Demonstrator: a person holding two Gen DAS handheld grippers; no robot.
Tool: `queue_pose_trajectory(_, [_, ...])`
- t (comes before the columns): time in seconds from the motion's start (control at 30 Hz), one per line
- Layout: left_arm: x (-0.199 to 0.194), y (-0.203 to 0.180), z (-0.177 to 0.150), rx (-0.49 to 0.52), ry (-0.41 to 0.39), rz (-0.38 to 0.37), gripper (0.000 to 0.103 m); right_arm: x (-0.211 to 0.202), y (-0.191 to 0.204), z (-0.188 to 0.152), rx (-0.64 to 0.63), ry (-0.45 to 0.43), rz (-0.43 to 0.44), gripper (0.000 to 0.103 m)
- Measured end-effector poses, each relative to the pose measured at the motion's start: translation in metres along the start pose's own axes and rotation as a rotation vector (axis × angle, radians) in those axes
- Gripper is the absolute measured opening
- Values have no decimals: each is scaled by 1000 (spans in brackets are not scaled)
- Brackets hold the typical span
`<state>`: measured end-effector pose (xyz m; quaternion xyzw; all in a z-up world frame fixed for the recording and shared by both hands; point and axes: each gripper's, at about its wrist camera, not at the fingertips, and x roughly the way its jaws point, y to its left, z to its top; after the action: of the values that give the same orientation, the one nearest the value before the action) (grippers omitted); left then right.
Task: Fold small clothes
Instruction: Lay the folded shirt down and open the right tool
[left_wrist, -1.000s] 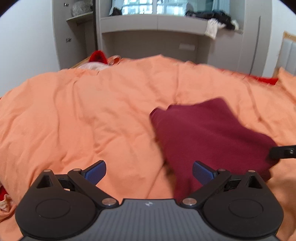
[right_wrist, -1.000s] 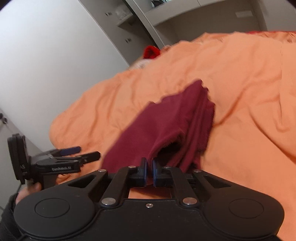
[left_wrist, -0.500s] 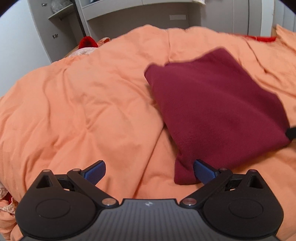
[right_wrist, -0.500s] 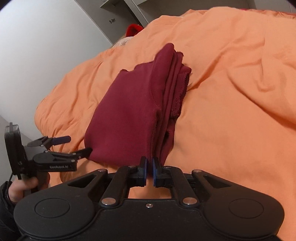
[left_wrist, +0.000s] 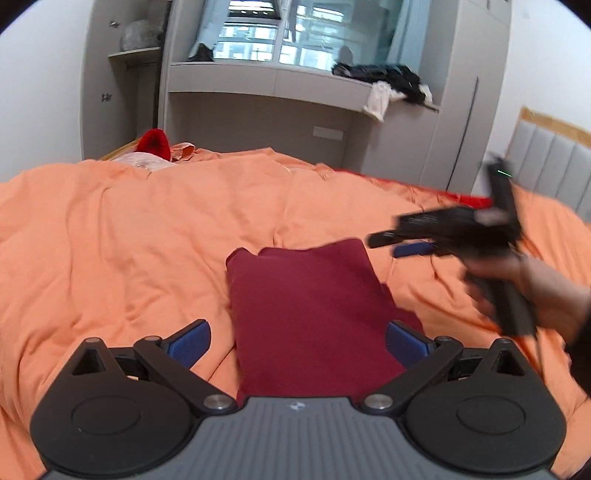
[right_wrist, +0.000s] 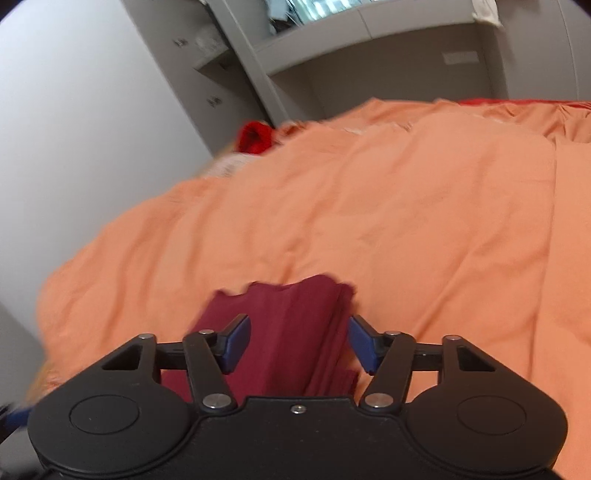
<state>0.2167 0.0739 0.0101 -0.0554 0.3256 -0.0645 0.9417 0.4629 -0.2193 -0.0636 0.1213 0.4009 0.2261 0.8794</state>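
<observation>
Maroon garment (left_wrist: 314, 314) lay folded into a compact rectangle on the orange duvet (left_wrist: 129, 240), toward the near edge of the bed and roughly midway across it, well short of the far edge where a red item (left_wrist: 154, 142) sat by the grey cabinets (left_wrist: 258, 96). From my right wrist view the same cloth (right_wrist: 295, 332) showed its stacked layers along the right side, several soft edges lying one on another.

I judged it light, limp knit: nothing stiff to lever, nothing that would break, but the layers looked free to slide apart if I lifted by one ply only. The duvet under it was itself soft and creased, so pressing down would likely sink rather than flatten the fold. The best hold, I thought, was at a corner or along the stacked edge, pinching through every layer at once, with the other tool on the opposite corner.

My left gripper (left_wrist: 297, 341) hovered above the near end of the cloth with its blue pads (left_wrist: 190, 343) spread wide and nothing between them. My right gripper (right_wrist: 299, 345) was also parted, its pads standing either side of the garment's near end, though I could not tell whether they touched the fabric; in the left view it appeared blurred, raised above the duvet to the right (left_wrist: 399, 245).
</observation>
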Motion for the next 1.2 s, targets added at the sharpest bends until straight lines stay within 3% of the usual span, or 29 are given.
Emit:
queue_pose_trajectory(0.1, [6,0,-6,-11,19,13,102,36,-12,9,55,44,-17,49])
queue_pose_trajectory(0.17, [9,4,-7,-33,32,9,102,48,-17,12,101,63,42,14])
queue_pose_trajectory(0.27, [7,10,-8,-61,29,22,102,40,-15,13,82,15,86,12])
queue_pose_trajectory(0.37, [3,14,-7,-57,18,15,102,44,-36,13,159,-20,28,8])
queue_pose_trajectory(0.43, [2,18,-6,-68,18,17,102,52,-56,6,229,-3,11,8])
queue_pose_trajectory(0.53, [4,22,-6,-78,26,15,102,68,-70,-10,231,60,-26,12])
queue_pose_trajectory(0.57, [3,23,-6,-80,25,20,102,65,-70,-13,230,37,-37,21])
queue_pose_trajectory(0.6, [3,24,-5,-83,24,24,102,58,-70,-17,239,4,-30,23])
queue_pose_trajectory(0.67, [2,26,-5,-88,22,28,102,37,-68,-17,259,-66,-7,23])
queue_pose_trajectory(0.77, [-2,27,-5,-92,17,31,102,-7,-39,-16,132,-124,18,23])
queue_pose_trajectory(0.93, [-2,24,-4,-94,18,33,102,-53,27,-61,-66,-52,144,23])
queue_pose_trajectory(1.0, [-4,20,-3,-84,10,34,102,-50,41,-83,-107,-10,132,23])
queue_pose_trajectory(1.13, [-9,15,-4,-73,4,36,102,-17,35,-119,-174,124,15,18])
queue_pose_trajectory(1.2, [-11,15,-6,-78,6,32,102,-22,32,-124,-156,114,35,27])
